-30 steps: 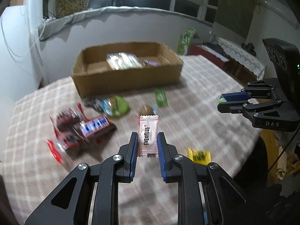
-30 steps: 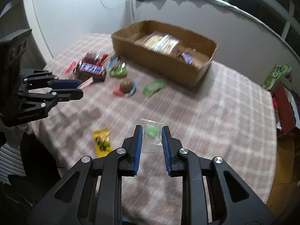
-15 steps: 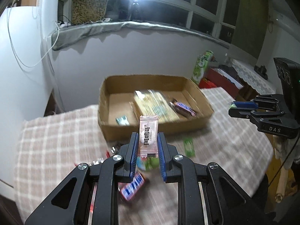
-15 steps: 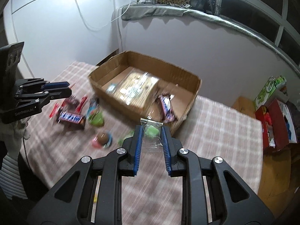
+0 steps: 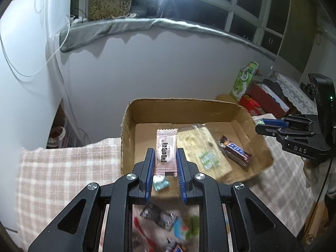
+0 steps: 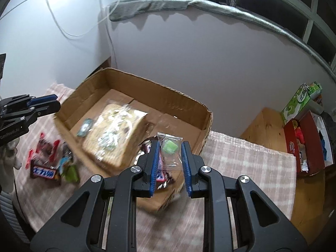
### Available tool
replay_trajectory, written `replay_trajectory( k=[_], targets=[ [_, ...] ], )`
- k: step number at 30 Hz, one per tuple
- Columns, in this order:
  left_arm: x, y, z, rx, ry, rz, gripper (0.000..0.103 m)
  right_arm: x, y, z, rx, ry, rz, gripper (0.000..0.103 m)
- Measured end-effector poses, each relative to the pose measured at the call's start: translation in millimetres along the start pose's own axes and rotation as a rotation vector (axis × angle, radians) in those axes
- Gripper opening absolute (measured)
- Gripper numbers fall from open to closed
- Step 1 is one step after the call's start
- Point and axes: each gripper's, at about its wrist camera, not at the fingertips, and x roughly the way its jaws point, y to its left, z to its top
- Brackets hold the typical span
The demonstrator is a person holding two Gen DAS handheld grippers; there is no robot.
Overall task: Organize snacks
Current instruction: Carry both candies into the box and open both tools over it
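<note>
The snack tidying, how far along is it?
Partly done. The cardboard box already holds a chocolate bar and a large clear pack. The left gripper carries a pink sachet, the right gripper a green candy. Loose snacks wait outside.

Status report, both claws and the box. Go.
Left claw shut on pink sachet, right claw shut on green candy. Both over cardboard box. Nothing blocking the drop.

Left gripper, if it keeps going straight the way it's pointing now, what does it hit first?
Probably the floor of the cardboard box. The left gripper, shut on a pink sachet, points down into the box, near the big clear packet. Depth is unclear.
</note>
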Motion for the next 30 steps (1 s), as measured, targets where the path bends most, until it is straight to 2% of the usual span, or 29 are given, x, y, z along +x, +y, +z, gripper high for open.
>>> replay_trajectory(
  k=[8, 20, 21, 22, 23, 24, 25, 30],
  targets=[
    [37.6, 6.8, 3.9, -0.011, 0.058, 0.029, 0.019, 36.9, -4.6, 12.7, 0.004, 0.031, -0.009, 0.022],
    [52.6, 3.4, 6.5, -0.004, 0.098, 0.015, 0.019, 53.1, -3.4, 16.3, 0.002, 0.044, -0.011, 0.022],
    [53.3, 2.5, 6.2, -0.003, 0.106, 0.015, 0.021, 52.6, -3.2, 16.6, 0.002, 0.043, -0.014, 0.024],
    [53.6, 2.4, 6.0, -0.002, 0.111, 0.019, 0.023, 51.4, -3.0, 16.4, 0.001, 0.040, -0.015, 0.031],
    [53.8, 2.9, 6.7, -0.001, 0.110, 0.019, 0.029, 49.5, -2.8, 16.3, 0.000, 0.035, -0.016, 0.045],
    [53.2, 2.7, 6.8, -0.003, 0.110, 0.018, 0.035, 46.8, -2.6, 16.1, -0.001, 0.028, -0.018, 0.054],
    [52.4, 2.9, 6.7, -0.007, 0.109, 0.018, 0.037, 43.7, -1.8, 15.8, -0.004, 0.016, -0.023, 0.064],
    [41.8, 4.3, 7.1, -0.030, 0.088, 0.023, 0.040, 28.7, -0.7, 14.7, 0.002, -0.002, -0.019, 0.066]
  ],
)
